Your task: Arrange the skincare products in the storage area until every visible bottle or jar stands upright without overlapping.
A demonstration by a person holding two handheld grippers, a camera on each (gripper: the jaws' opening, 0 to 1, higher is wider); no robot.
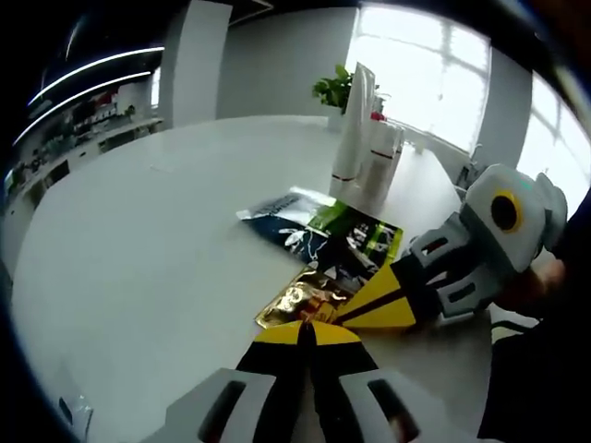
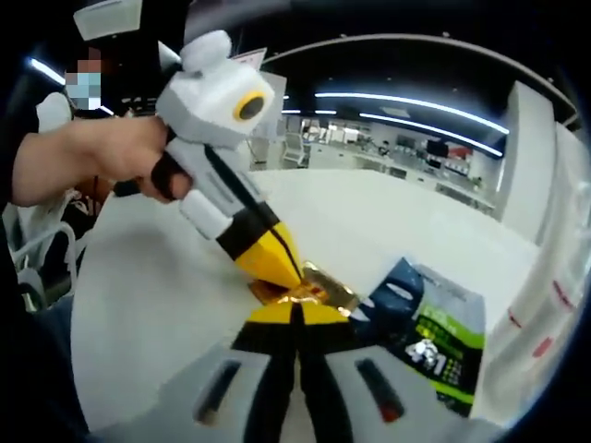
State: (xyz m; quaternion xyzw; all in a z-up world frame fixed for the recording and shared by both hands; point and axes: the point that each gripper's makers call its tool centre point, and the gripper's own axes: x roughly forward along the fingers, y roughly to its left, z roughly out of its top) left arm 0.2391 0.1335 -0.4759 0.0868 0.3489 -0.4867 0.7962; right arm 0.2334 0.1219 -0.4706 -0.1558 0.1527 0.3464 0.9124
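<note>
**Task Status: Flat Sachets Pending; Upright Group Already Standing**

**Workspace.** A white round desk (image 1: pixel 138 240) carries all the items. At its far side, near the window, a cluster of tall white tubes and bottles (image 1: pixel 362 138) stands upright, close together, beside a green potted plant (image 1: pixel 334 89). Whether any of them touch cannot be determined from the left gripper view.

**Items not yet arranged.** Three flat packets lie on the desk just ahead of both tools, overlapping one another: a shiny gold foil sachet (image 1: pixel 300 303), a green-and-black printed sachet (image 1: pixel 362 242) and a dark blue sachet with a white pattern (image 1: pixel 277 220). In the right gripper view the gold foil sachet (image 2: pixel 309 288) lies nearest, with the other packets to its right. None stands upright.

**Tool state.**
- Left tongs (image 1: pixel 306 334): jaws clenched, yellow tips together, nothing between them, tip close over the near edge of the gold foil sachet.
- Right tongs (image 2: pixel 297 314): jaws likewise clenched and unloaded, pointing at the same sachet from the opposite side. A hand (image 2: pixel 111 161) holds the left tool, seen from this side.

**Progress assessment.** The tall containers appear finished. The overlapping packets represent the remaining work: they must be separated and placed. The task is judged roughly partway, with no grasp yet established.
</note>
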